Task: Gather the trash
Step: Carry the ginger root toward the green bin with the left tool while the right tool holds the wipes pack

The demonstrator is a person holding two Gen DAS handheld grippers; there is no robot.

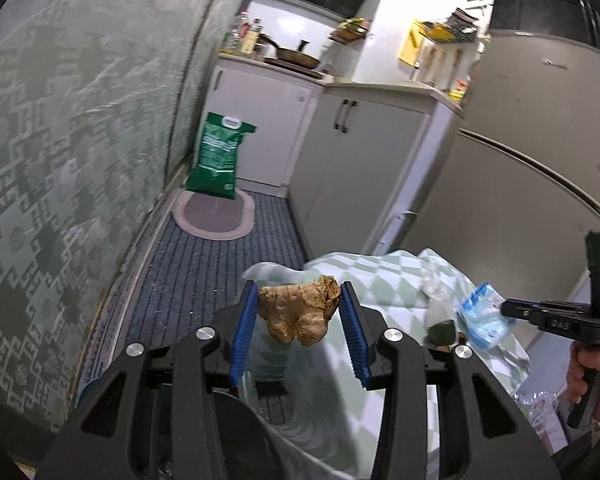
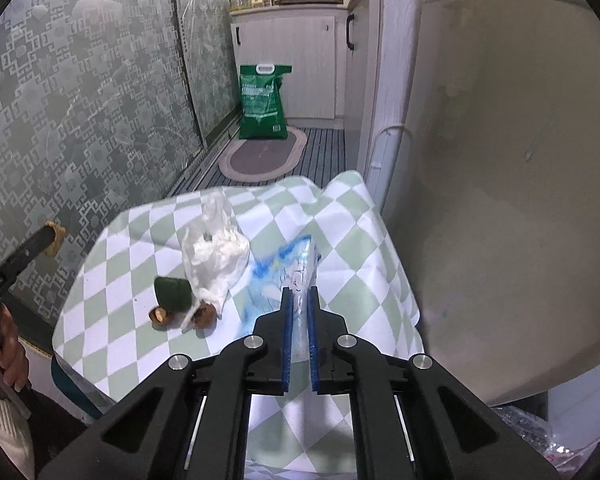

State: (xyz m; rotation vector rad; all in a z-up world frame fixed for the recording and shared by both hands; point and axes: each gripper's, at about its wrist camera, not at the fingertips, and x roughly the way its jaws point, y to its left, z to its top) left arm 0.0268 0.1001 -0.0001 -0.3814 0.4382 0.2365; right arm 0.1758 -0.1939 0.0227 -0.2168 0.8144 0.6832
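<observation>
My left gripper (image 1: pixel 300 286) is shut on a brown crumpled lump (image 1: pixel 300 316), held in the air beside the table's left edge. A pale translucent bag or liner (image 1: pixel 266 364) shows below it. My right gripper (image 2: pixel 300 291) is shut on a blue-and-clear plastic wrapper (image 2: pixel 290 268), lifted just off the green-and-white checked tablecloth (image 2: pixel 340 240). In the left wrist view the same wrapper (image 1: pixel 482 318) hangs from the right gripper (image 1: pixel 508 308). On the cloth lie a white crumpled plastic bag (image 2: pixel 214 256), a dark green scrap (image 2: pixel 172 292) and two brown nut shells (image 2: pixel 158 314).
A grey fridge (image 2: pixel 500 160) stands close on the right of the table. A patterned glass wall (image 2: pixel 80 120) runs along the left. Farther off, a green sack (image 2: pixel 262 104) and an oval mat (image 2: pixel 260 156) sit on the striped floor by white cabinets (image 1: pixel 340 152).
</observation>
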